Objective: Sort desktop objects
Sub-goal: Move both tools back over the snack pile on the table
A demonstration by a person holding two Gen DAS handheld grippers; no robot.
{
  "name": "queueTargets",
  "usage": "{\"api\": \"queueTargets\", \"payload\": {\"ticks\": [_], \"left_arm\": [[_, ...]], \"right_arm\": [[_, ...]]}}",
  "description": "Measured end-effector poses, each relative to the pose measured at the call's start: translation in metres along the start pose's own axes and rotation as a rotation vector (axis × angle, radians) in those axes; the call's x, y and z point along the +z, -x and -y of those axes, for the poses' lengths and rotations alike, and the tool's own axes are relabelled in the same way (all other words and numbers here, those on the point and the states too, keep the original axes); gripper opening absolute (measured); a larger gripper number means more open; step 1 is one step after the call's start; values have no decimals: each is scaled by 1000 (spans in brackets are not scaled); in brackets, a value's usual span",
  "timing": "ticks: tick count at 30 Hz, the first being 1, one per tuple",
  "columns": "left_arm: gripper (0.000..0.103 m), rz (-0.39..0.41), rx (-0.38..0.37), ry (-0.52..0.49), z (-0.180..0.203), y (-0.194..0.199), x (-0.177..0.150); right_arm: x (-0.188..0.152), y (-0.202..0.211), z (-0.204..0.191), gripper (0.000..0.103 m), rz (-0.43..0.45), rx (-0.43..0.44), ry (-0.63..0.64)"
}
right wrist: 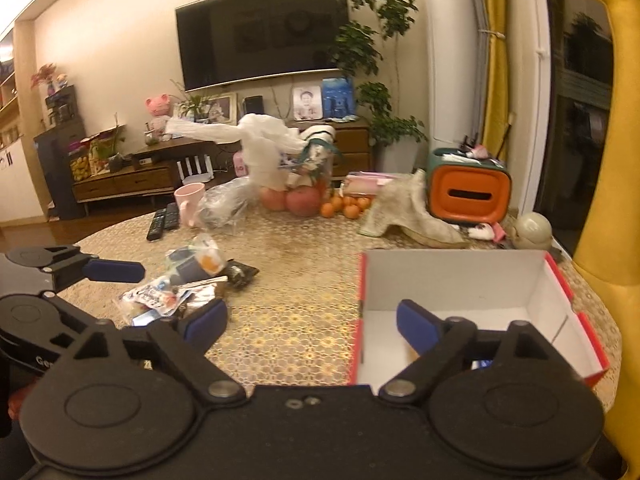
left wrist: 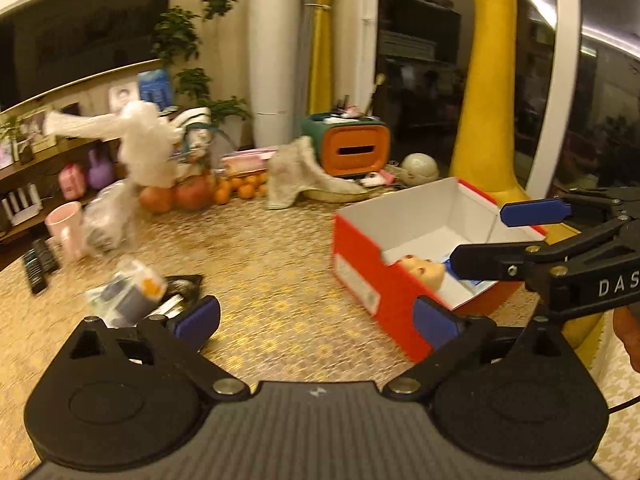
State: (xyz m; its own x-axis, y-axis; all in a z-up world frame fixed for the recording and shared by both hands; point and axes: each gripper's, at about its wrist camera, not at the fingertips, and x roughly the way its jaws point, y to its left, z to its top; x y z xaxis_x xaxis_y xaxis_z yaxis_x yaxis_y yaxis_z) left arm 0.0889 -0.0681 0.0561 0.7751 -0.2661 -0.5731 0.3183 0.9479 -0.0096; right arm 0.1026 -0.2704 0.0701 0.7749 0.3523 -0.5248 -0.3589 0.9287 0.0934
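Observation:
A red cardboard box (left wrist: 372, 276) with a white inside stands open on the patterned table; it also shows in the right wrist view (right wrist: 460, 280). A small doll head (left wrist: 424, 270) and a blue-white item lie in it. A pile of small packets and wrappers (right wrist: 180, 284) lies left of the box, also in the left wrist view (left wrist: 132, 292). My left gripper (left wrist: 316, 316) is open and empty, low over the table between pile and box. My right gripper (right wrist: 310, 320) is open and empty, at the box's near edge; it appears over the box in the left wrist view (left wrist: 476, 236).
At the table's far side are a pink mug (right wrist: 190, 198), remote controls (right wrist: 164, 220), a clear plastic bag (right wrist: 228, 204), apples and oranges (right wrist: 320, 202), a white bag, a cloth (right wrist: 408, 212), an orange-green tissue holder (right wrist: 468, 192). A yellow giraffe figure (right wrist: 600, 160) stands right.

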Motion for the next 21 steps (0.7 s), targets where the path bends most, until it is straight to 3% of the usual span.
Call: {"api": "queueTargets", "payload": {"ticks": [6, 9, 17, 21], "left_arm": [[103, 36, 51, -5, -20, 20, -27], [103, 36, 42, 28, -32, 25, -39], [103, 94, 24, 37, -56, 47, -64], [103, 102, 38, 17, -63, 54, -69]], "right_arm": [[-4, -6, -28, 97, 45, -2, 21], [-7, -12, -39, 99, 76, -23, 26], [-9, -27, -57, 103, 123, 98, -68], [-10, -38, -82, 103, 115, 139, 66]]}}
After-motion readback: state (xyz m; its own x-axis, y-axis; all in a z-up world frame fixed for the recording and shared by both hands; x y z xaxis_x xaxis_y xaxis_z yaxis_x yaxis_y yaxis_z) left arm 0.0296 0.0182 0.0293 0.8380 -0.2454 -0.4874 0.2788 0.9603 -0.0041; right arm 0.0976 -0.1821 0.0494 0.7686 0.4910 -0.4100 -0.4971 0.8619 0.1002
